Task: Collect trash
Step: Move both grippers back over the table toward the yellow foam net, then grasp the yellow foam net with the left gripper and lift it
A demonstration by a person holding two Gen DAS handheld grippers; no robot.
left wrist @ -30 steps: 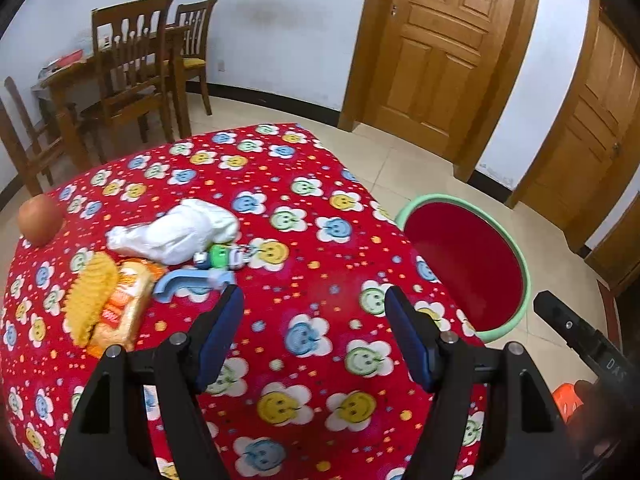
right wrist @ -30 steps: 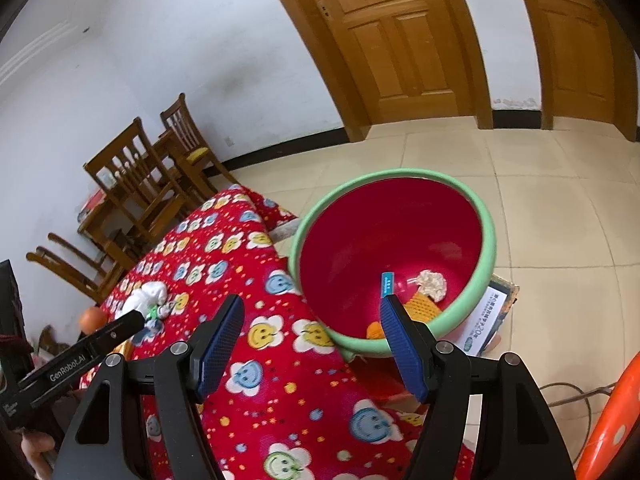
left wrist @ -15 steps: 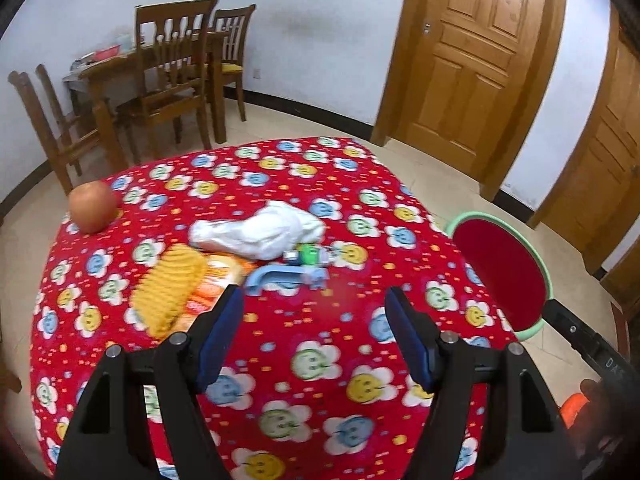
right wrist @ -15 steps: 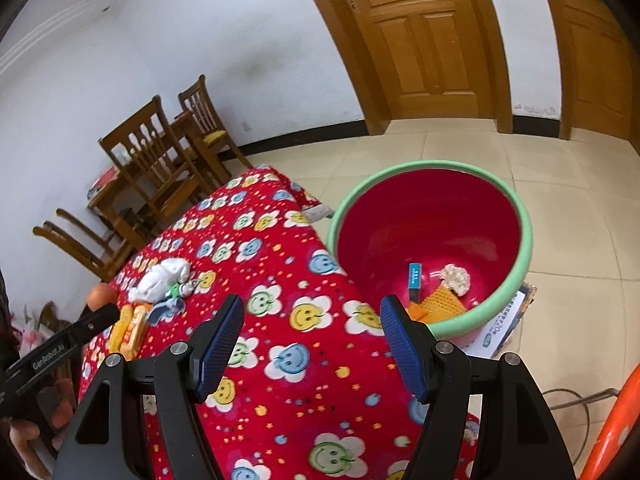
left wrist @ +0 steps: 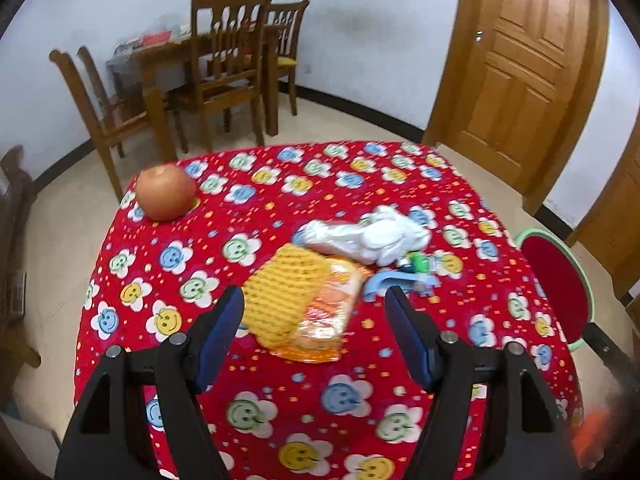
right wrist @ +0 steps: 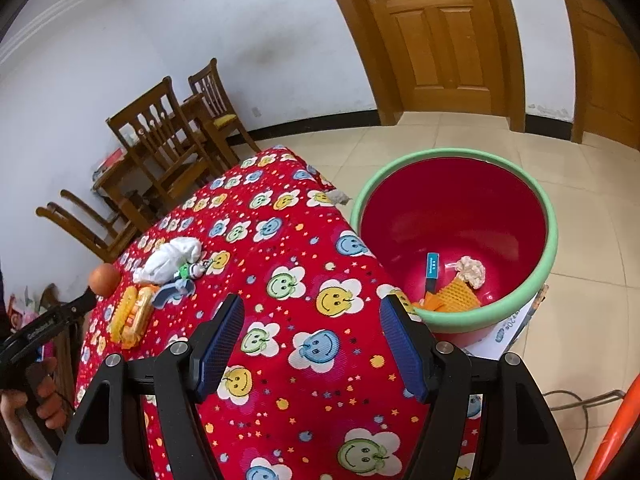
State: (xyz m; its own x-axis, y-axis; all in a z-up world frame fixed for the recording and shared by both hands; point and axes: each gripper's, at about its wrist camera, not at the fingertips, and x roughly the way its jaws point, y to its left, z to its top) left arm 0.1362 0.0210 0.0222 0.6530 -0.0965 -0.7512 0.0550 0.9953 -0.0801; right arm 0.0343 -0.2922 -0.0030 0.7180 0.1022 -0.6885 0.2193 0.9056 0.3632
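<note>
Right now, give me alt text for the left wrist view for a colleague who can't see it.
The open left gripper points at a yellow mesh piece lying on an orange snack wrapper, on a table with a red smiley tablecloth. Beyond lie a white crumpled bag and an apple; the red bin stands at right.

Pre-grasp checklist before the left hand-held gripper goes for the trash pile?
1. Left hand-held gripper open, nothing held: ok.
2. Yellow foam mesh sleeve between the jaws' line: ok.
3. Sleeve separate from the orange snack wrapper: not ok, it overlaps it.
4. Red bucket with green rim has room: ok.
5. Right hand-held gripper open, clear of the pile: ok.
6. Orange round fruit away from pile: ok.
</note>
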